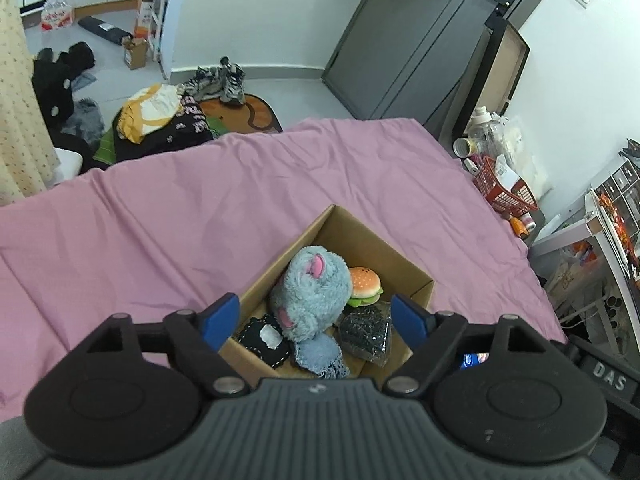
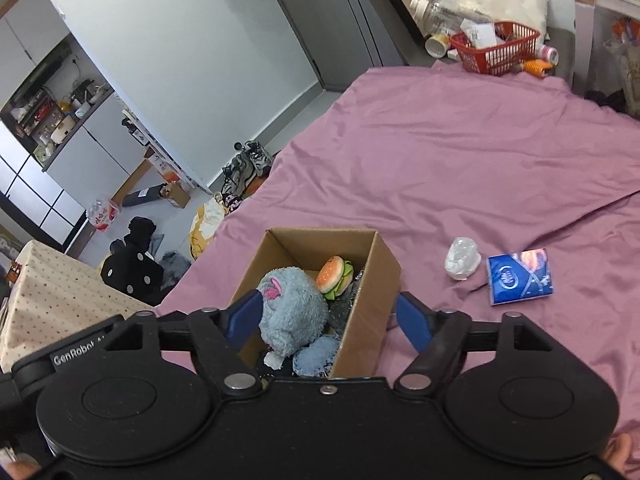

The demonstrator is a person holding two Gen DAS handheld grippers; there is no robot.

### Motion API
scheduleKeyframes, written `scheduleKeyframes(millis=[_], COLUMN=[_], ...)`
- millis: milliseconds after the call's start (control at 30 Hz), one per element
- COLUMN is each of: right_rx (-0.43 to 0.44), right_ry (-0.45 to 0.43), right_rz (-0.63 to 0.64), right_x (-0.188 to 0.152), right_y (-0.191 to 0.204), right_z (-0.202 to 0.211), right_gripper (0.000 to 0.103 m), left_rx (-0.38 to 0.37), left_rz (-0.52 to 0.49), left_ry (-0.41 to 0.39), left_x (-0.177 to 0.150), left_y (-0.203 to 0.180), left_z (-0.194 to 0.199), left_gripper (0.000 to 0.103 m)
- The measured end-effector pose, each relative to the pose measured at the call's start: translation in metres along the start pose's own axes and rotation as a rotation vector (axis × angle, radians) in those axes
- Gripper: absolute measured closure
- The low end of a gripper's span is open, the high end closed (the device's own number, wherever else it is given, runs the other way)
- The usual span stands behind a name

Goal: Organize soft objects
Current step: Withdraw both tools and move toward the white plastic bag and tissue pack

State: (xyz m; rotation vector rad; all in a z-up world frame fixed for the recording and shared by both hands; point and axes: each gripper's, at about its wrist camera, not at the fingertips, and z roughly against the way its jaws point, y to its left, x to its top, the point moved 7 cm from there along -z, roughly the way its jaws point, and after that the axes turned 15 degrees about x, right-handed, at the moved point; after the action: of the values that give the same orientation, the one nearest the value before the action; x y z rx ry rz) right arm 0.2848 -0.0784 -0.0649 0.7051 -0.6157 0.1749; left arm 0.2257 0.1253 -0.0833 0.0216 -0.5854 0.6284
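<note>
Evidently a drop into the cardboard box (image 2: 362, 280) has just been finished, to judge from how things lie: the grey-blue plush (image 1: 308, 296), the burger toy (image 1: 364, 285), a dark glittery packet (image 1: 366, 334) and a black stitched piece (image 1: 262, 340) all sit inside the box, with nothing pinched by either tool. The left gripper (image 1: 316, 320) hangs above the box's near end with its blue pads spread wide, the plush showing between them but untouched. The right gripper (image 2: 326, 320) is likewise wide apart and empty, one pad over the box's interior and the other outside its right wall. Both point steeply down at the box. What seems left, I judge, lies on the purple sheet (image 2: 460, 152) to the right of the box: a small clear-and-white wrapped bundle (image 2: 462, 259) near the box, and a blue tissue pack (image 2: 519, 276) just beyond it. The next move would call for the right gripper to swing away from the box towards that bundle, staying open, and close gently, since it looks soft and crushable.
</note>
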Motion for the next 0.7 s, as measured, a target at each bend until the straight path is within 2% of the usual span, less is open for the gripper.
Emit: scheduleKeyframes(millis=[167, 300, 467, 567, 700], right_rx=[0.029, 0.06, 0.071, 0.075, 0.072], right_ry=[-0.027, -0.041, -0.074, -0.096, -0.119], right_rz=[0.019, 0.054, 0.087, 0.088, 0.085], right_x=[-0.003, -0.005, -0.006, -0.007, -0.01], right_y=[0.003, 0.008, 0.009, 0.003, -0.007], right_z=[0.021, 0.038, 0.062, 0.076, 0.094], right_gripper=[0.016, 0.005, 0.0, 0.0, 0.0], left_rx=[0.032, 0.059, 0.067, 0.094, 0.079], left_rz=[-0.028, -0.026, -0.024, -0.036, -0.041], left_ry=[-0.03, -0.056, -0.078, -0.087, -0.096], left_x=[-0.006, -0.012, -0.022, -0.029, -0.04], left_y=[-0.005, -0.007, -0.013, -0.018, -0.027], left_z=[0.02, 0.037, 0.057, 0.066, 0.075], left_gripper=[0.021, 0.013, 0.006, 0.005, 0.0])
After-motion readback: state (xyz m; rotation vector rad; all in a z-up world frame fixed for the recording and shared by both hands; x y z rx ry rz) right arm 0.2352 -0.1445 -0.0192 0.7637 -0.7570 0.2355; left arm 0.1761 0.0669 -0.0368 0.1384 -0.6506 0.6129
